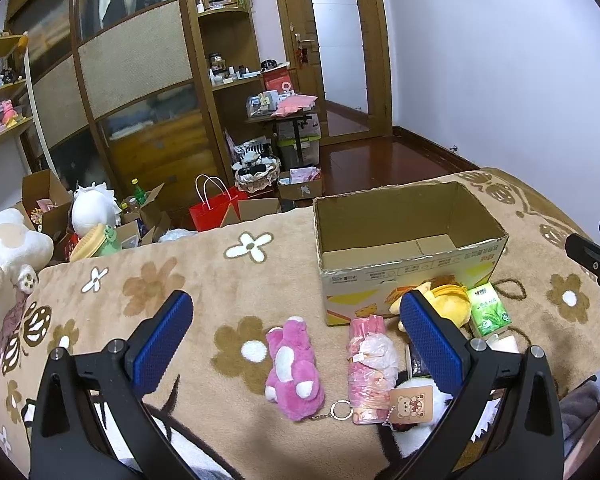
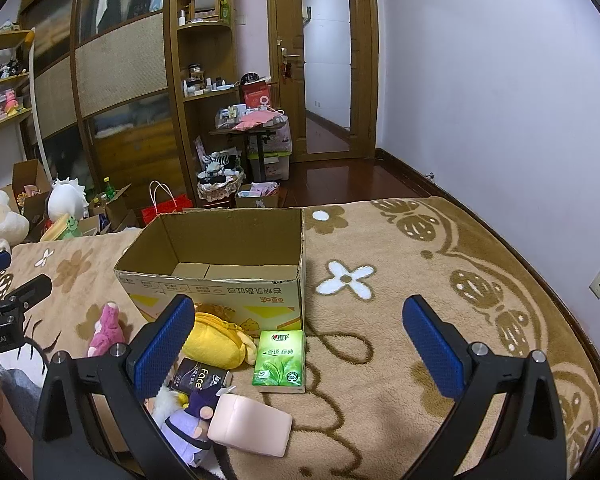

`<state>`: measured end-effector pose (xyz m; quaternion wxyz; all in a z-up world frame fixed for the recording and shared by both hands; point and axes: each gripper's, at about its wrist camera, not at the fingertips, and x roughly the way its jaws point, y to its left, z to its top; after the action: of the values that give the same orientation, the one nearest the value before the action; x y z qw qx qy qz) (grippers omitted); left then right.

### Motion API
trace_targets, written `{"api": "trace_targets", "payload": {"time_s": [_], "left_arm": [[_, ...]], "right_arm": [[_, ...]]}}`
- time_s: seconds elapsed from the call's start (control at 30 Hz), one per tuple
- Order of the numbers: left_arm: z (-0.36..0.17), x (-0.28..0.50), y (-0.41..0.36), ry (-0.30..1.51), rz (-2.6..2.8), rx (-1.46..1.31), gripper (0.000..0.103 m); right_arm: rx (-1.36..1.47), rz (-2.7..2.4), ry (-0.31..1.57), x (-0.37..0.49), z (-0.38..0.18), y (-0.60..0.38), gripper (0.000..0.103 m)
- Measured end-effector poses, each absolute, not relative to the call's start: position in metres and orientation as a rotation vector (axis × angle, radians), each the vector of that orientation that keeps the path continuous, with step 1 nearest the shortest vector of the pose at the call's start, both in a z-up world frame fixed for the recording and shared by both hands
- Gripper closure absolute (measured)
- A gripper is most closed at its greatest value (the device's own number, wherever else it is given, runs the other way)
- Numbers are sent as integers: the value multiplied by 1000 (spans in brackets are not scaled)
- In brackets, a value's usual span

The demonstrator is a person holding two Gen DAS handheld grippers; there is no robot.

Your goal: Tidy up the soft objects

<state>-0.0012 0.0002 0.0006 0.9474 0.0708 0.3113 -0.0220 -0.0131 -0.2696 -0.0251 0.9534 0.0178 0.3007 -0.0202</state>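
Pink plush [image 1: 294,368] lies lengthwise, head toward the cardboard box [image 1: 410,276]

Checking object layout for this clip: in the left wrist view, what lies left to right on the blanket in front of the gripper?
pink plush toy → pink wrapped packet → yellow plush → green tissue pack

Fuzzy blanket [image 2: 400,360], matt cardboard box [image 2: 228,240]

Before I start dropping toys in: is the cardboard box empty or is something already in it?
Empty as far as shown: the cardboard box stands upright, open-topped, with bare bottom flaps visible in both views. The floor strip behind its near wall is hidden.
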Motion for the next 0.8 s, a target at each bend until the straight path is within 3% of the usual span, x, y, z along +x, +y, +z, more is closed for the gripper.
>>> {"api": "trace_targets", "payload": {"time_s": [0.8], "left_arm": [[0, -1, 1, 633, -47, 139, 1]], "right_arm": [[38, -46, 607, -11, -22, -271, 0]]}}
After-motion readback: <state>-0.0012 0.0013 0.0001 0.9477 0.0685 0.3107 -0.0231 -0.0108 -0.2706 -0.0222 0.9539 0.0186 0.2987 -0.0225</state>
